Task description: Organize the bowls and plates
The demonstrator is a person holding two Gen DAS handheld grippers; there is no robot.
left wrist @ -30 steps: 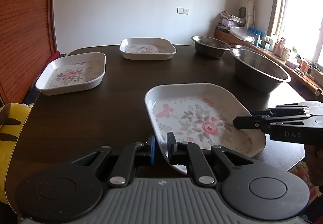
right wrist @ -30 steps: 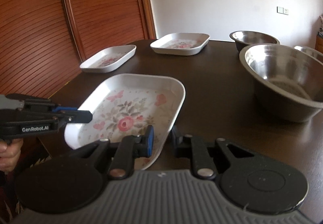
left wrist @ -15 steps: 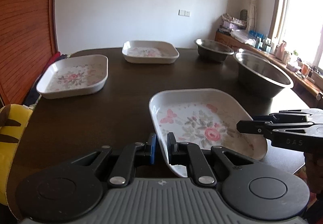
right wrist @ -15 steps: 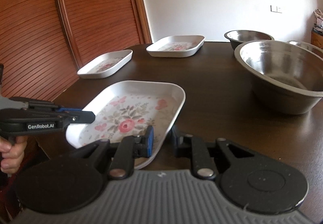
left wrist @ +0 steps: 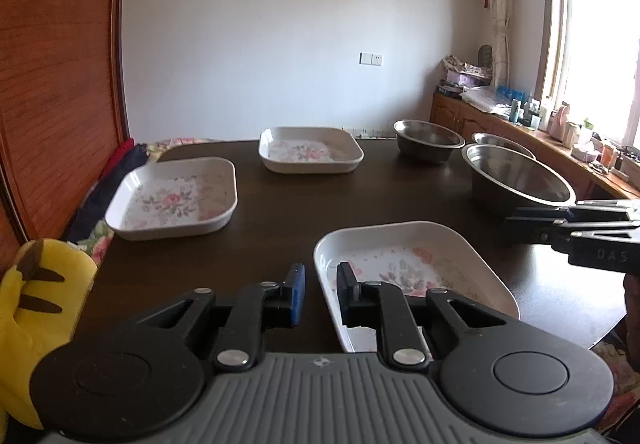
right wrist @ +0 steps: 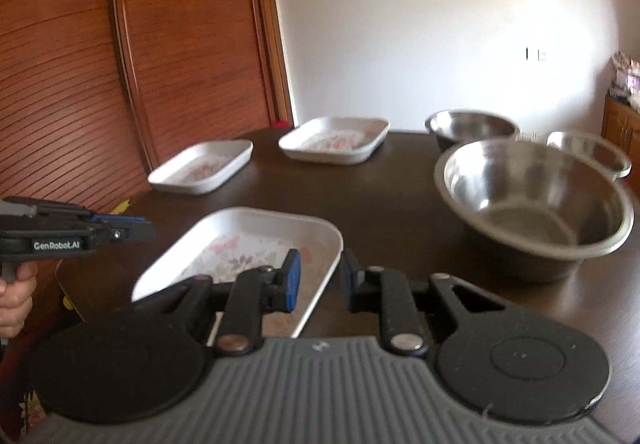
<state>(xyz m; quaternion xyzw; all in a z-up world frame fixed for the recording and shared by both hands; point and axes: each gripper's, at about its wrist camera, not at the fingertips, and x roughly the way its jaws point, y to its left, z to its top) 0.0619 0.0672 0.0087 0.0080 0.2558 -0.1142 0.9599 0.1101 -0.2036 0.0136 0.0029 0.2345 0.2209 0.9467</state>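
Left wrist view: both grippers' fingers, parted, have lifted above the nearest plate (left wrist: 404, 248).

Both grippers are opening wider around the plate (left wrist: 404, 268) rims: the left gripper (left wrist: 320, 284) and right gripper (right wrist: 318, 272) now gape. The plate is lying flatter on the surface (left wrist: 280, 211).

right view blurred, near plate (left wrist: 404, 268) partly behind left gripper (left wrist: 321, 294)

Overexposed window (left wrist: 596, 55) glare lights the left view; the right view is motion-blurred.
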